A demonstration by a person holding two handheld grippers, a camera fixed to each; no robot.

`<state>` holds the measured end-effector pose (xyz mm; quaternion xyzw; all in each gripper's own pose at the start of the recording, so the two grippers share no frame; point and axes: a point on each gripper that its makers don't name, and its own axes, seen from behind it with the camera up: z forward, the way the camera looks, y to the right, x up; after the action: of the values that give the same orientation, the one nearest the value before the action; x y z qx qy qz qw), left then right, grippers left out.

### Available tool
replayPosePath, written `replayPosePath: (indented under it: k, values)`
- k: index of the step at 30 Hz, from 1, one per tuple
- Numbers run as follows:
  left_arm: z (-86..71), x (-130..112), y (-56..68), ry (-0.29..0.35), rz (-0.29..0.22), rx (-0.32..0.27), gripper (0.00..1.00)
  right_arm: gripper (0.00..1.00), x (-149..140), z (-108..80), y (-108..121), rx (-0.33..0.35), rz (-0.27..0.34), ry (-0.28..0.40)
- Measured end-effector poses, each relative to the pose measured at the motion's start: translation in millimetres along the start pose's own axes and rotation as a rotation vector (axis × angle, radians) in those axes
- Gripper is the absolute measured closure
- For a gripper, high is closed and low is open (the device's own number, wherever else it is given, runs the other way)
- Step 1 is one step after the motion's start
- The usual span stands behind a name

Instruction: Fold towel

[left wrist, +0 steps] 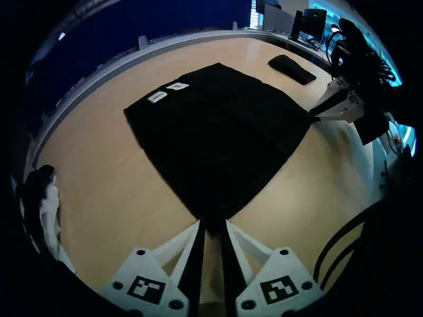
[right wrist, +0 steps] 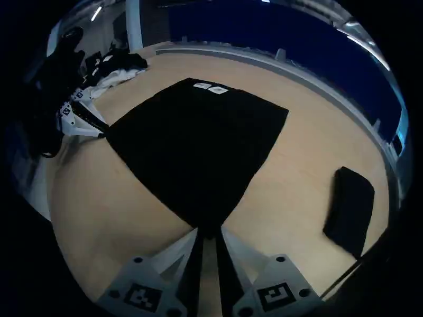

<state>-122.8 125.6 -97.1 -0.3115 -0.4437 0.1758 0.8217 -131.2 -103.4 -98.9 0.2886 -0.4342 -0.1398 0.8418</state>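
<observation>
A crumpled white cloth lies at the left edge of the smooth, pale wooden table. The matte black towel is spread flat across the middle, roughly square, with two small white tags near its far edge. The left gripper pinches one corner, fingers nearly together. The right gripper clamps the neighbouring corner likewise. A folded dark pad rests farther right.

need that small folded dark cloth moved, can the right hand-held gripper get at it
Probably not yet: the right hand-held gripper is shut on the towel, though bare table leads to the folded cloth.
</observation>
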Motion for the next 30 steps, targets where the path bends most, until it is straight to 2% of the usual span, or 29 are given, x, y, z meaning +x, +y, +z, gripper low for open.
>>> replayPosePath:
  k: [5, 9, 20, 30]
  values:
    - [-2.2, 1.7, 1.8, -0.001, -0.022, -0.008, 0.85, 0.86, 0.8, -1.2, 0.7, 0.005, 0.021, -0.001]
    - [-4.6, 4.6, 4.2, 0.012, -0.029, -0.019, 0.87, 0.86, 0.2, -3.3, 2.2, 0.0, 0.014, 0.001]
    - [-8.9, 11.0, 1.1, 0.03, -0.047, -0.012, 0.9, 0.86, 9.6, -10.6, 2.8, 0.006, 0.016, 0.015]
    - [-19.9, 25.4, -0.1, 0.066, -0.072, -0.007, 0.91, 0.87, 24.4, -25.6, -1.4, 0.009, 0.016, 0.04]
